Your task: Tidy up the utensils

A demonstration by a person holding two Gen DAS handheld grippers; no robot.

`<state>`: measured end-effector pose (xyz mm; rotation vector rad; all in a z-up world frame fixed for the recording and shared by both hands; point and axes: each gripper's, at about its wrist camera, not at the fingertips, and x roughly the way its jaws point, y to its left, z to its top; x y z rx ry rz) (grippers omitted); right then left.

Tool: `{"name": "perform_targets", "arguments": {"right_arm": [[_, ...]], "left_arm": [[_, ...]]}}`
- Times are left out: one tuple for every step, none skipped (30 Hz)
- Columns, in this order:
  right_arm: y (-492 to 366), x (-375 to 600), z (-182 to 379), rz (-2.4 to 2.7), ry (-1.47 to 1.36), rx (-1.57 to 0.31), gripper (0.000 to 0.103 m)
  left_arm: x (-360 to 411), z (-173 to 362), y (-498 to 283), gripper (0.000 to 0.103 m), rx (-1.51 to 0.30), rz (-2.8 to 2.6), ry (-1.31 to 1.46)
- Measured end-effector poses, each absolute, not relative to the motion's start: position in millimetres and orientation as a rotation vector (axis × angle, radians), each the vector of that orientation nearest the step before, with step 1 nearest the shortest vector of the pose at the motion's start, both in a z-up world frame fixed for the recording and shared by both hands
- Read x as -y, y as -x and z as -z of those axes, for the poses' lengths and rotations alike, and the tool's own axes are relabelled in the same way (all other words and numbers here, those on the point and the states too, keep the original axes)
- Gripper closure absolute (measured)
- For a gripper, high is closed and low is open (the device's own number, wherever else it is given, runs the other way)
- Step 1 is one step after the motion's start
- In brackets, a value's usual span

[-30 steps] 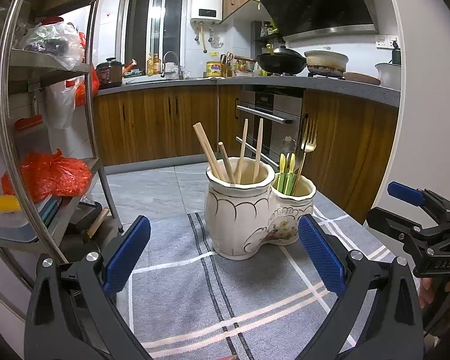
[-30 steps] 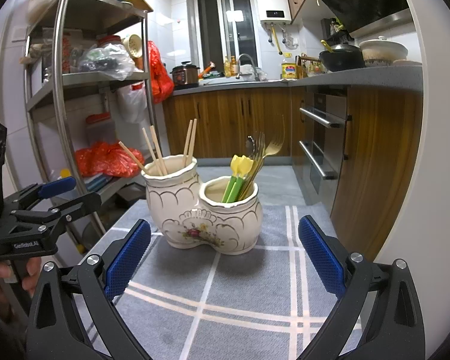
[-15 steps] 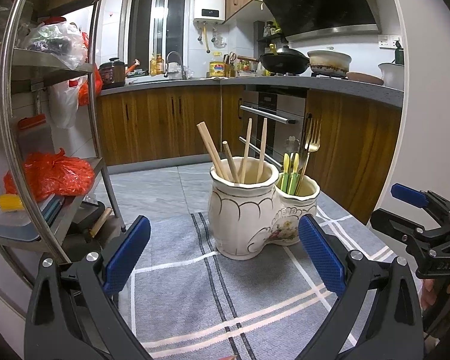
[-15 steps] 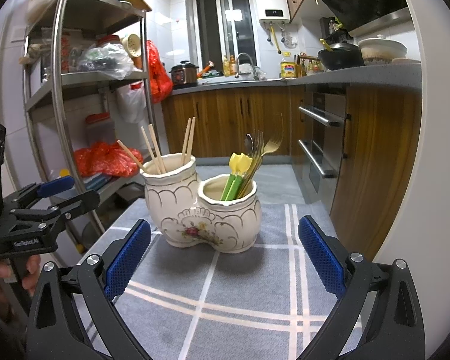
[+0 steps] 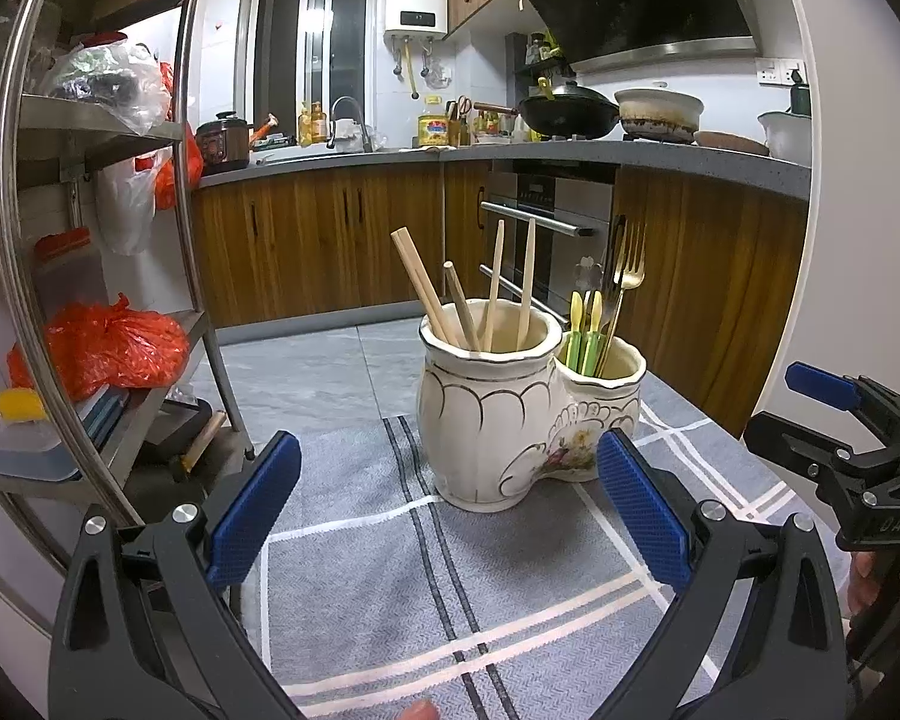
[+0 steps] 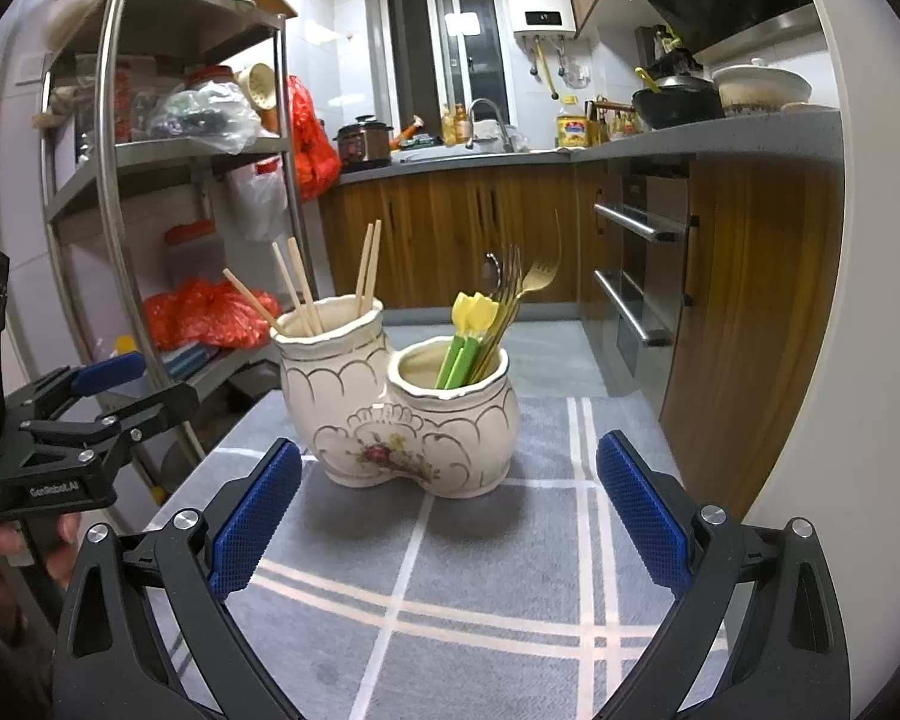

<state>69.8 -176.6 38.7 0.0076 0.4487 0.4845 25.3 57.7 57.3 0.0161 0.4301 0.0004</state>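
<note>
Kitchen table, grey plaid cloth (image 5: 354, 570). Chopsticks (image 6: 306, 294) and forks (image 6: 510, 294) are already sorted into the twin ceramic holder (image 6: 414, 420). Left gripper (image 5: 450, 516) and right gripper (image 6: 450, 516) are held spread, empty; nothing's left out.

One two-cup ceramic holder (image 6: 402, 414); five chopsticks (image 6: 300, 288); two yellow-green utensils (image 6: 465, 330).

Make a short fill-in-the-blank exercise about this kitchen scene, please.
1. The wooden chopsticks stand in the ____ compartment of the cream ceramic double holder.
2. The gold metal fork shares its compartment with green-and-____ plastic utensils.
3. The holder stands on a grey ____ cloth.
4. The jaws of the left gripper are ____.

Missing words: taller; yellow; checked; open
</note>
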Motion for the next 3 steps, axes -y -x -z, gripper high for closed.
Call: {"name": "perform_targets", "arguments": {"right_arm": [[-70.6,176.0,-38.0,-0.484,-0.008,-0.45,0.005],[-71.2,176.4,-37.2,-0.484,-0.009,-0.452,0.005],[-72.0,176.9,-36.2,-0.484,-0.009,-0.454,0.005]], "left_arm": [[-57.7,-56.1,-26.0,0.006,-0.431,-0.004,-0.017],[-57.8,-54.5,-27.1,0.006,-0.435,-0.005,-0.018],[-57.5,-53.4,-28.6,0.006,-0.439,-0.007,-0.019]]}}
